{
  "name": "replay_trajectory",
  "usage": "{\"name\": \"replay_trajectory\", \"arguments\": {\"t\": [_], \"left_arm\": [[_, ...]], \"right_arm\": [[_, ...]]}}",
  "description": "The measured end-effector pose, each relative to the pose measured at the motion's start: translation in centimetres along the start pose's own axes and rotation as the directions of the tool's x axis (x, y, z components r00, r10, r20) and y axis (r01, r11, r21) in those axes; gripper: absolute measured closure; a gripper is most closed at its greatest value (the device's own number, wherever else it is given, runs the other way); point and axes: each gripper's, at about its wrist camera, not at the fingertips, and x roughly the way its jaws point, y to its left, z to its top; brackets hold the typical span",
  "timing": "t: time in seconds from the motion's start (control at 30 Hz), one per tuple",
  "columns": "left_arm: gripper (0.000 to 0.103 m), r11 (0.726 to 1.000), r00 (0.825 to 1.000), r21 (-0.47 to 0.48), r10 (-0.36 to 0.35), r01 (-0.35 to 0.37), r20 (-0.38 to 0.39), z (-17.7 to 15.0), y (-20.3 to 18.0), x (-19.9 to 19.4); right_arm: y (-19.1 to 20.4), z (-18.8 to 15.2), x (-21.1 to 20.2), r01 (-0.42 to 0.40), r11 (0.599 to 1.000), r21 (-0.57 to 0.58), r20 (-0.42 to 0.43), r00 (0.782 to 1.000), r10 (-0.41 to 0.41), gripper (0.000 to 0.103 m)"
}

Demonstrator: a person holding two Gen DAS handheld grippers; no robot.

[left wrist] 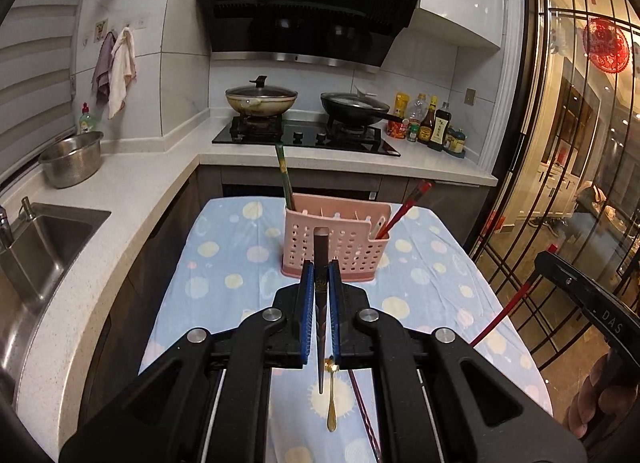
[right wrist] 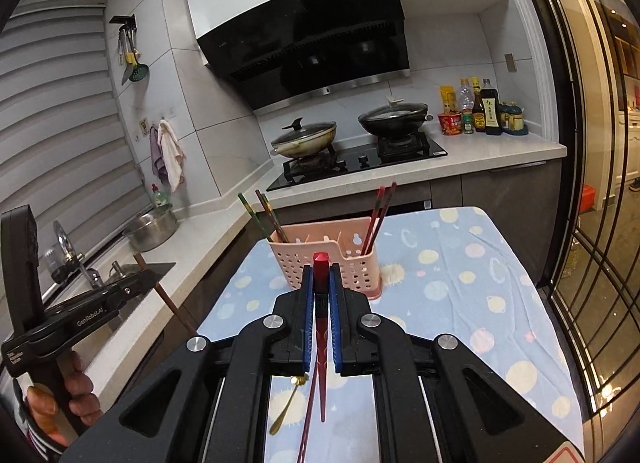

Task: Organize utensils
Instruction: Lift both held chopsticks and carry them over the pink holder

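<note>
A pink perforated utensil holder [left wrist: 335, 247] stands on the spotted blue tablecloth [left wrist: 224, 263]; it also shows in the right wrist view [right wrist: 326, 267]. Green chopsticks [left wrist: 285, 177] lean in its left compartment and red chopsticks [left wrist: 406, 209] in its right. My left gripper [left wrist: 321, 269] is shut on a dark brown chopstick [left wrist: 320, 247], held just in front of the holder. My right gripper [right wrist: 320, 273] is shut on a red chopstick [right wrist: 320, 263], also just short of the holder. A gold spoon [left wrist: 331, 395] and a purple chopstick [left wrist: 362, 403] lie on the cloth below the grippers.
A steel sink [left wrist: 40, 247] and metal bowl [left wrist: 72, 159] sit on the counter to the left. A stove with two pans [left wrist: 308, 103] and sauce bottles [left wrist: 430, 123] stand behind the table. A glass door with black bars [left wrist: 560, 143] is on the right.
</note>
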Motion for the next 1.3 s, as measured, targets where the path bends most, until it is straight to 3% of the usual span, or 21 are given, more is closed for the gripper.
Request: {"name": "replay_trajectory", "arguments": {"t": [0.43, 0.63, 0.93, 1.3], "left_arm": [[0.096, 0.999, 0.983, 0.036, -0.028, 0.022, 0.179, 10.3, -1.6, 3.1], [0.096, 0.999, 0.973, 0.050, -0.032, 0.021, 0.227, 13.3, -1.9, 6.2], [0.096, 0.999, 0.976, 0.041, -0.033, 0.024, 0.214, 15.4, -1.5, 11.7], [0.096, 0.999, 0.990, 0.039, -0.031, 0.026, 0.141, 14.0, -1.4, 17.2]], "right_arm": [[0.4, 8.8, 5.8, -0.022, 1.000, -0.002, 0.113, 0.993, 0.022, 0.096], [0.8, 12.3, 9.1, -0.002, 1.000, -0.027, 0.164, 0.986, 0.006, 0.096], [0.0, 15.0, 14.9, 0.011, 1.000, 0.011, 0.203, 0.979, -0.013, 0.095], [-0.8, 13.1, 20.8, 0.001, 1.000, 0.011, 0.086, 0.996, -0.002, 0.095]]}}
